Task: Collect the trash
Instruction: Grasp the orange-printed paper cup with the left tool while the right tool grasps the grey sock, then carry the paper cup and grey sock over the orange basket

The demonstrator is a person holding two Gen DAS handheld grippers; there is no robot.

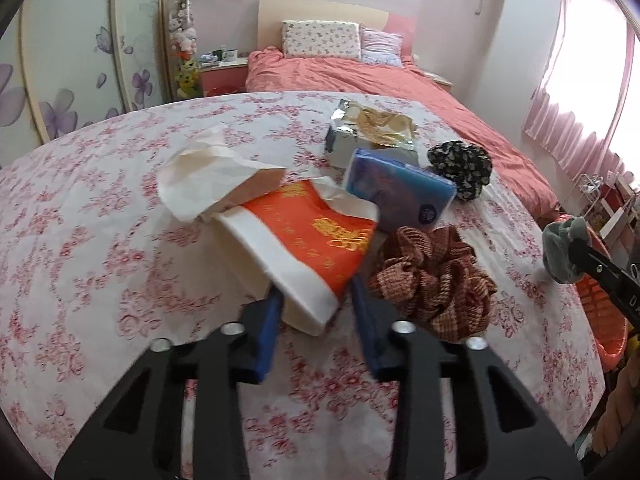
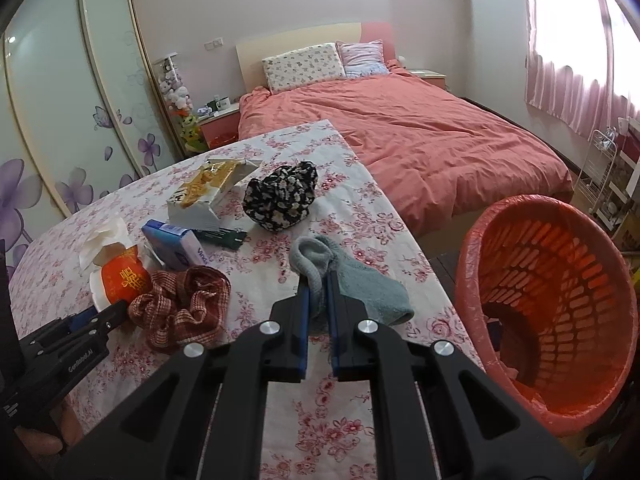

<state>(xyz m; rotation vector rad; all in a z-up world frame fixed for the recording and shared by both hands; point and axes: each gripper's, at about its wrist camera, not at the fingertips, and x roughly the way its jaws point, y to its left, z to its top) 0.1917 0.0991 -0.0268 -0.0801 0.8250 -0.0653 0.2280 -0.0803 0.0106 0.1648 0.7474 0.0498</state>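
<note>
The left tongs (image 1: 316,300) reach over the floral-clothed bench (image 1: 100,260) with their blue fingers (image 1: 270,328) on either side of an orange-and-white packet (image 1: 312,248). The fingers lie close along its white end, but whether they press on it cannot be told. A crumpled paper bag (image 1: 208,180) lies against the packet's far end. Just beyond sit a blue tissue pack (image 1: 396,192) and an opened snack box (image 1: 368,128), with a black floral scrunchie (image 1: 460,168) to their right and a red-brown checked scrunchie (image 1: 432,284) beside the left tongs.

The right tongs (image 2: 319,300) are pressed together on a grey-blue sock (image 2: 360,284), pinching it near its cuff while the toe end hangs toward the bench edge. To their right, off the bench, stands an orange lattice basket (image 2: 560,264) lined with a red plastic bag, a few items dimly visible at its bottom. A bed with a salmon cover (image 2: 420,140) fills the room behind.
</note>
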